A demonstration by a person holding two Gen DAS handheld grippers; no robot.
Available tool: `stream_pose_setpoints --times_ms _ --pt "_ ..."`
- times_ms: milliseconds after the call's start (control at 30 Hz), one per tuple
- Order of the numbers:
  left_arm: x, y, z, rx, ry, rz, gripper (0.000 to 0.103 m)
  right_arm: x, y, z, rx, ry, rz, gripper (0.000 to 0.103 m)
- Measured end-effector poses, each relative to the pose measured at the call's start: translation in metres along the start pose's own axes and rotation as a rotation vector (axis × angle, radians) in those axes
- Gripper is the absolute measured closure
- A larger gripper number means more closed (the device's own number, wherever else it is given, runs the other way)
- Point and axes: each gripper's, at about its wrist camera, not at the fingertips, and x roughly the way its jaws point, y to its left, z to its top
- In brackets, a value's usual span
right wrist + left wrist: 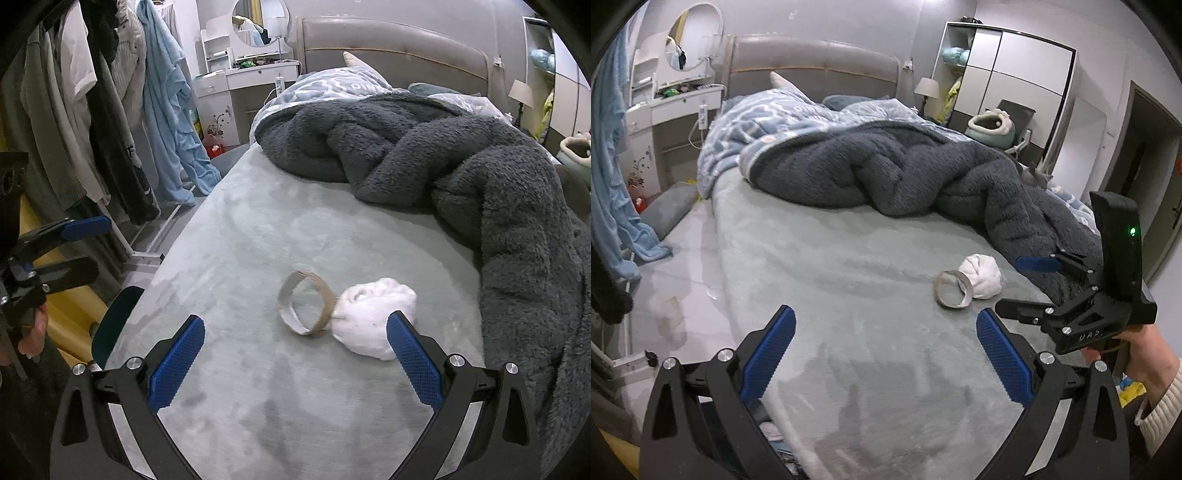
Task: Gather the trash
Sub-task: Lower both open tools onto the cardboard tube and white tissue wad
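The empty brown cardboard tape ring (pixel 307 303) stands on edge on the grey-green plush bedsheet (pixel 258 387), touching the crumpled white tissue wad (pixel 373 317) to its right. Your right gripper (pixel 295 363) hovers just short of these 2 items, jaws wide apart. Your left gripper (pixel 885 354) is likewise spread, empty. A dark grey fleece blanket (pixel 498 206) is heaped beyond.

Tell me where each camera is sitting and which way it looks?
Left wrist: on the left gripper, facing up the bed toward the headboard; the right gripper and a hand show at right.
Right wrist: on the right gripper, facing the cardboard ring and white wad; the left gripper shows at left.
Shared: ring, wad, grey blanket.
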Motion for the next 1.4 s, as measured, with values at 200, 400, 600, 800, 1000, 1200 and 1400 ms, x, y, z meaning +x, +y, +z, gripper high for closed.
stream_pose_setpoints --times_ms 200,400,600,800,1000,1200,1400 --pt "0.021 -0.01 0.001 0.004 0.025 -0.029 0.004 0.0 -0.025 -0.007 0.024 0.006 -0.01 0.003" --pt "0.046 -0.019 0.005 0.024 0.048 -0.061 0.004 0.006 -0.046 -0.013 0.01 0.027 -0.029 0.004" --pt "0.072 -0.028 0.007 0.014 0.08 -0.104 0.005 0.018 -0.048 -0.014 -0.008 0.057 -0.017 0.014" --pt "0.095 -0.033 0.011 -0.038 0.102 -0.164 0.006 0.04 -0.048 -0.014 -0.03 0.102 -0.026 0.024" --pt "0.118 -0.037 0.012 -0.08 0.133 -0.207 0.012 0.046 -0.063 -0.013 -0.007 0.114 -0.026 0.028" --pt "0.139 -0.039 0.014 -0.122 0.159 -0.239 0.014 0.052 -0.064 -0.016 -0.015 0.132 -0.013 0.031" --pt "0.155 -0.046 0.014 -0.152 0.184 -0.26 0.017 0.056 -0.063 -0.018 -0.018 0.143 0.005 0.034"
